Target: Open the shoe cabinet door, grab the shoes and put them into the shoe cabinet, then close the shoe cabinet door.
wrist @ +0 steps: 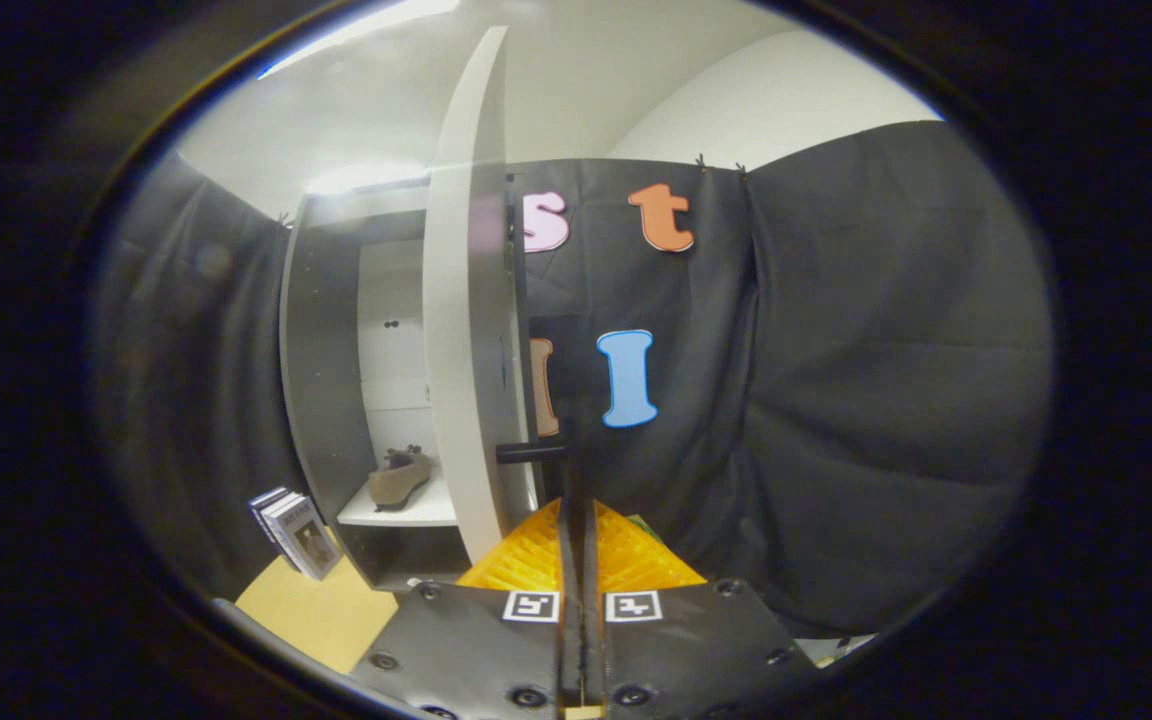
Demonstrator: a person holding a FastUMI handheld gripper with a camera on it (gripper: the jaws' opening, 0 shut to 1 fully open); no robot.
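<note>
Hand-held gripper (576, 520): its two fingers are pressed together with only a thin seam between them, their tips just below a short dark bar handle (532, 452); whether they touch it cannot be told.
Cabinet door: one tall white panel door (464, 330), swung open and seen nearly edge-on, the handle sticking out from its lower part.
Shoe cabinet: one dark-sided cabinet (321, 350) with a pale back wall, standing open beyond and to the side of the fingers.
Shoes: one tan, low-cut shoe (398, 478) can be counted, lying on the white shelf (406, 512) inside the cabinet.
Books: about three upright, leaning books (294, 532) beside the cabinet's foot.
Surface: one light wooden surface (321, 615) under the books.
</note>
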